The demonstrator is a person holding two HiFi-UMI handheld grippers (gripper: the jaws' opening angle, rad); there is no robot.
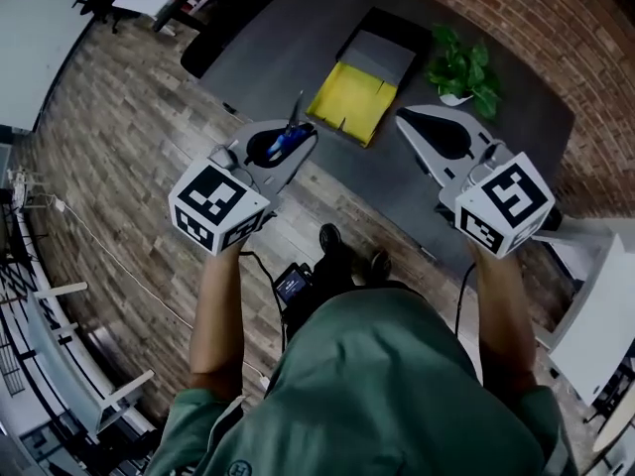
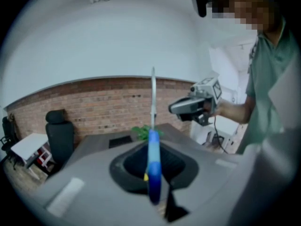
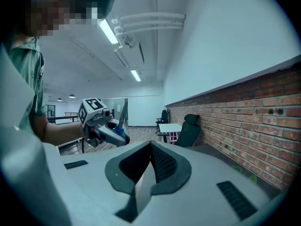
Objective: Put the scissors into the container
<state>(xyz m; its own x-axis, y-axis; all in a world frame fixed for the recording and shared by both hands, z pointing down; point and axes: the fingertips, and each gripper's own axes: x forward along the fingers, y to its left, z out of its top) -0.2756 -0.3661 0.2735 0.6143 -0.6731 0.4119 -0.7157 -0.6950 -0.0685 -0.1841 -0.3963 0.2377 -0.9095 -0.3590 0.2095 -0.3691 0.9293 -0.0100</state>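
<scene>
Blue-handled scissors (image 2: 153, 166) stand blade-up, clamped in the left gripper (image 1: 303, 137), held in the air. Right gripper (image 3: 146, 173) has its jaws closed on nothing. Yellow container (image 1: 352, 102) lies near the dark tabletop's (image 1: 258, 58) near edge.

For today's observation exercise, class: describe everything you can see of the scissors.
The scissors have a blue handle, plastic by its look, with a small yellow spot on it, and thin grey metal blades that are closed together. The left tool is shut on the handle and holds them in the air, with the blades sticking out past its jaws. Nothing else touches them.
</scene>
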